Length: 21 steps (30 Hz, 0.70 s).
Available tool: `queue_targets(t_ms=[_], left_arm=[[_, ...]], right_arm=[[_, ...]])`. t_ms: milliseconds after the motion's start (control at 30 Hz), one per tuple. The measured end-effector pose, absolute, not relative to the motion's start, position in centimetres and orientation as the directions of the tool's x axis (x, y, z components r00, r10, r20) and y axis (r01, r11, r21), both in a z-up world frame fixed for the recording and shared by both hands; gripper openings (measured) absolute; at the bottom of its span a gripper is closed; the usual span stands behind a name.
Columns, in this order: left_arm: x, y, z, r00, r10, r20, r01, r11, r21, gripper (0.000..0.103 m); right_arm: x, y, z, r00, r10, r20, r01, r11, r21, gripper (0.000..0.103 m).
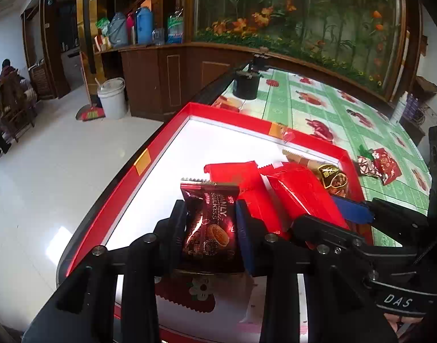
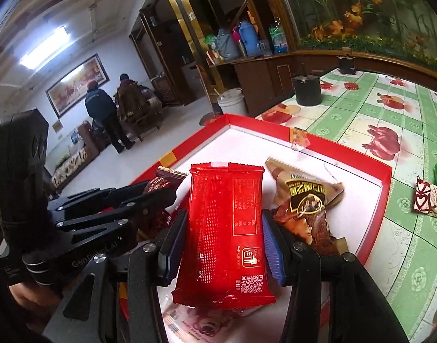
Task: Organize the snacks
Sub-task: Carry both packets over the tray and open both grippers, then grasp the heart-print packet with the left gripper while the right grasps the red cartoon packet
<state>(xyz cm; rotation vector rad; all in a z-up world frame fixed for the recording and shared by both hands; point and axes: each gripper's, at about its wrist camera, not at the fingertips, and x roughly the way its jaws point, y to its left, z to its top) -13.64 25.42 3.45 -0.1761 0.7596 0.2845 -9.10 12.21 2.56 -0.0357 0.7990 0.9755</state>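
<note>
A red-rimmed box (image 1: pixel 161 143) with a white floor sits on the table, also in the right wrist view (image 2: pixel 385 177). My left gripper (image 1: pixel 211 228) is shut on a dark red cookie packet (image 1: pixel 210 223) over the box. My right gripper (image 2: pixel 222 237) is shut on a red snack packet (image 2: pixel 224 228) over the box; it shows in the left wrist view (image 1: pixel 301 194) beside another red packet (image 1: pixel 235 174). A brown and gold packet (image 2: pixel 304 200) lies in the box to the right. A pink and white packet (image 1: pixel 201 291) lies under my left gripper.
Small wrapped snacks (image 1: pixel 381 165) lie on the green patterned tablecloth (image 2: pixel 404 131) right of the box. A black pot (image 1: pixel 245 85) stands at the table's far edge. A white bucket (image 1: pixel 112 97) is on the floor; people stand far left.
</note>
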Motion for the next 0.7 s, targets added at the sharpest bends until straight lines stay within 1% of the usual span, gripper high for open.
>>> queue_targets(t_ms=[33,100,167,200,300,333,400,467,533,600,700], left_arm=[[-13.5,25.5,3.3,0.679,0.194,-0.708,-0.327,0.943,-0.055,0.034],[-13.5,25.6,3.0,0.667,0.186,-0.721,-0.33,0.942,-0.062,0.034],[-13.6,25.6,3.0,0.66,0.19,-0.727,-0.341,0.938,-0.065,0.039],[-13.6,25.6,3.0,0.659,0.192,-0.727,-0.346,0.936,-0.066,0.045],[-14.1,25.4,3.8,0.675,0.217,-0.705,-0.358,0.932,-0.056,0.053],[-14.2,25.2,4.0,0.679,0.227,-0.698,-0.362,0.931,-0.049,0.061],[-14.4,25.0,4.7,0.694,0.251,-0.675,-0.37,0.928,-0.035,0.069],[-14.5,24.4,5.4,0.71,0.26,-0.654,-0.364,0.931,-0.024,0.071],[-14.4,23.7,6.0,0.722,0.261,-0.641,-0.344,0.939,-0.006,0.073],[-14.2,22.9,6.5,0.734,0.253,-0.631,-0.32,0.948,0.008,0.074],[-13.6,21.1,6.9,0.749,0.207,-0.629,-0.251,0.968,0.02,0.074]], right_arm=[[-9.1,12.2,2.5,0.303,0.722,-0.622,-0.748,0.585,0.314,0.053],[-9.2,12.3,2.5,0.313,0.709,-0.632,-0.747,0.594,0.297,0.053],[-9.5,12.1,2.7,0.321,0.705,-0.633,-0.753,0.595,0.282,0.053],[-9.6,12.0,2.8,0.326,0.705,-0.63,-0.754,0.596,0.276,0.053],[-9.9,11.1,3.9,0.35,0.729,-0.589,-0.76,0.588,0.277,0.053],[-9.9,10.8,4.2,0.358,0.739,-0.571,-0.759,0.586,0.282,0.053],[-9.5,9.6,5.2,0.384,0.76,-0.524,-0.751,0.587,0.303,0.056],[-8.7,8.1,6.0,0.42,0.764,-0.49,-0.729,0.605,0.319,0.056],[-7.7,6.6,6.4,0.449,0.757,-0.475,-0.705,0.627,0.332,0.056],[-6.0,4.2,6.8,0.498,0.73,-0.468,-0.664,0.668,0.334,0.056],[-2.5,-0.5,7.0,0.564,0.68,-0.469,-0.582,0.73,0.358,0.057]])
